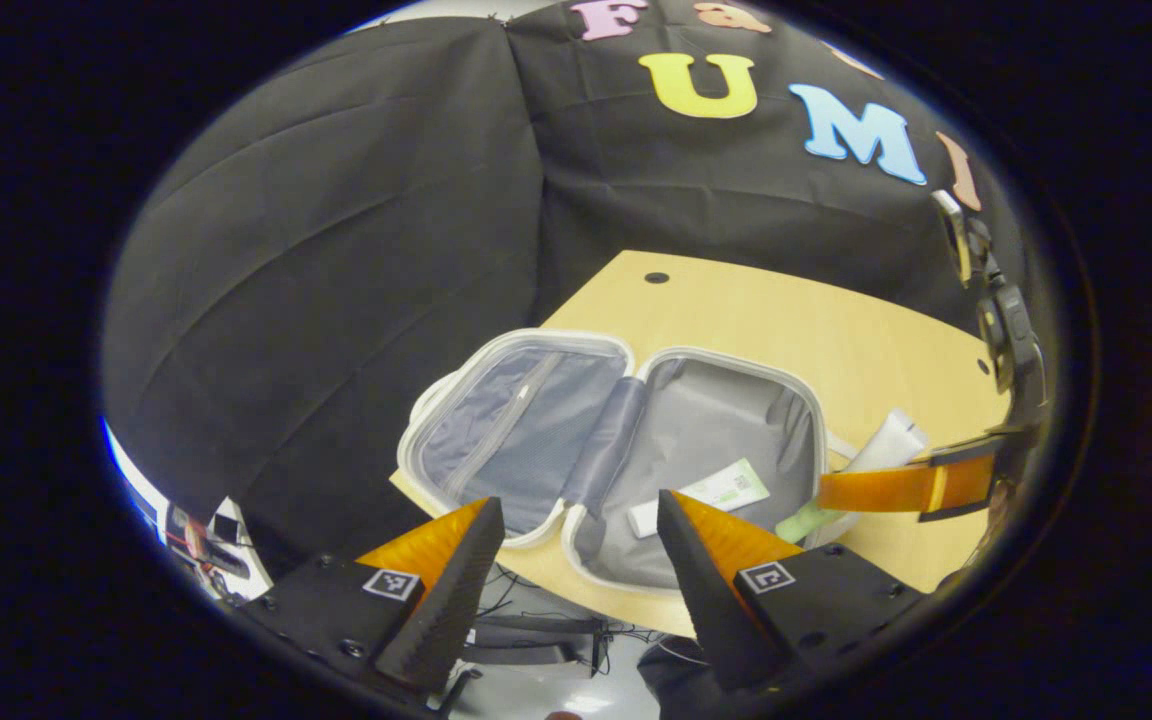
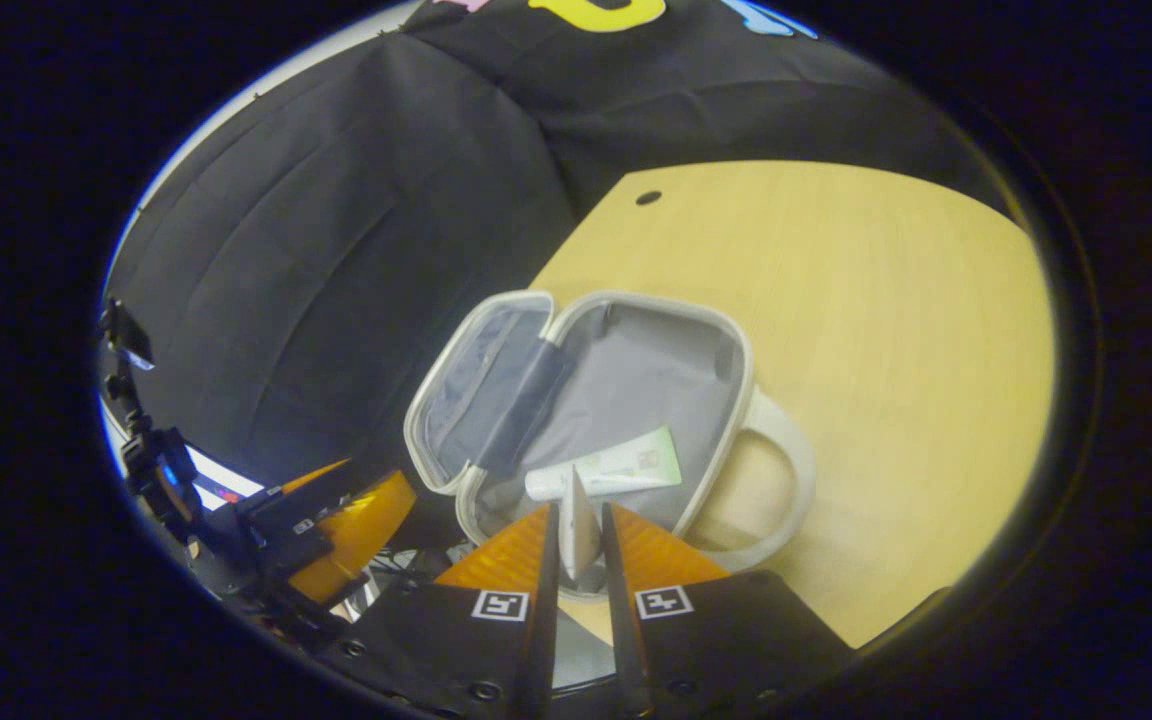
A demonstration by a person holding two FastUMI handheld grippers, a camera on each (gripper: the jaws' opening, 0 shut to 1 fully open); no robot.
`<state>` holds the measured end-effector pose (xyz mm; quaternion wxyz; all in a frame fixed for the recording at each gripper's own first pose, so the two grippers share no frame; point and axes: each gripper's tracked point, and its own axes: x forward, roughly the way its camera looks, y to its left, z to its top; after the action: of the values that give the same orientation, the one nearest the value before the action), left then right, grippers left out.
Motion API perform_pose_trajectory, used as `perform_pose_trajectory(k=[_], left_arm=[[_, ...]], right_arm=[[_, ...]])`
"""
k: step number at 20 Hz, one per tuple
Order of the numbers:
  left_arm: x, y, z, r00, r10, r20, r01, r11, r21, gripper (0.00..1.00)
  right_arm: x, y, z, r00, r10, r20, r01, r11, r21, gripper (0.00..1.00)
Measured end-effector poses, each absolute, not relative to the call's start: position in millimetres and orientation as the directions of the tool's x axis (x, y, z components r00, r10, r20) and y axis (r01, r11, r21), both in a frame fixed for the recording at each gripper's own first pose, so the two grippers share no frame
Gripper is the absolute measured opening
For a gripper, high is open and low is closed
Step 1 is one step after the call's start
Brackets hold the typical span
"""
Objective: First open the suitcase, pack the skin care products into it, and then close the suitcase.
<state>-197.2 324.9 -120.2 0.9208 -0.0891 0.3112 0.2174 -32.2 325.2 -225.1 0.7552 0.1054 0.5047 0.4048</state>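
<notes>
A small pale suitcase (image 1: pixel 526 345) (image 2: pixel 736 345) lies open on the wooden table (image 1: pixel 796 320) (image 2: pixel 886 330), grey lining up. A white and green tube (image 1: pixel 711 492) (image 2: pixel 626 465) rests in its right half. My right gripper (image 2: pixel 577 512) is shut on a second white tube (image 2: pixel 578 535) and hovers over the case's near rim. In the left gripper view that tube (image 1: pixel 891 440) hangs with its green cap down, held by the right gripper (image 1: pixel 841 482) just right of the case. My left gripper (image 1: pixel 578 505) stands open and empty in front of the suitcase.
The suitcase's looped handle (image 2: pixel 786 470) lies flat on the table to its right. A small dark hole (image 1: pixel 656 277) marks the table's far side. The left gripper (image 2: pixel 356 530) sits low at the left, beyond the table's edge. Black cloth walls stand behind.
</notes>
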Motion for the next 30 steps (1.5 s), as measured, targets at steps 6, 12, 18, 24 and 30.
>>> perform_pose_trajectory(k=[6,12,18,24,30], left_arm=[[-225.2,322.7,-127.6,0.675,0.37,-0.638,-0.508,0.86,-0.039,1.0],[-203.3,348.7,-125.2,0.718,0.336,-0.609,-0.487,0.868,-0.096,1.0],[-169.4,458.4,-132.6,0.726,0.34,-0.597,-0.493,0.863,-0.109,1.0],[-152.4,603.6,-145.7,0.705,0.369,-0.605,-0.52,0.849,-0.089,1.0],[-122.5,667.3,-193.3,0.713,0.181,-0.677,-0.466,0.844,-0.265,1.0]], right_arm=[[-4.8,301.5,-223.4,0.229,0.68,-0.697,-0.546,0.682,0.487,0.64],[36.6,254.0,-214.2,0.339,0.668,-0.663,-0.493,0.726,0.479,0.76],[91.8,173.0,-234.4,0.466,0.51,-0.723,-0.266,0.86,0.436,0.76],[94.3,111.9,-258.7,0.522,0.35,-0.778,-0.016,0.916,0.401,0.76],[55.0,83.4,-274.7,0.496,0.256,-0.83,0.156,0.914,0.374,0.76]])
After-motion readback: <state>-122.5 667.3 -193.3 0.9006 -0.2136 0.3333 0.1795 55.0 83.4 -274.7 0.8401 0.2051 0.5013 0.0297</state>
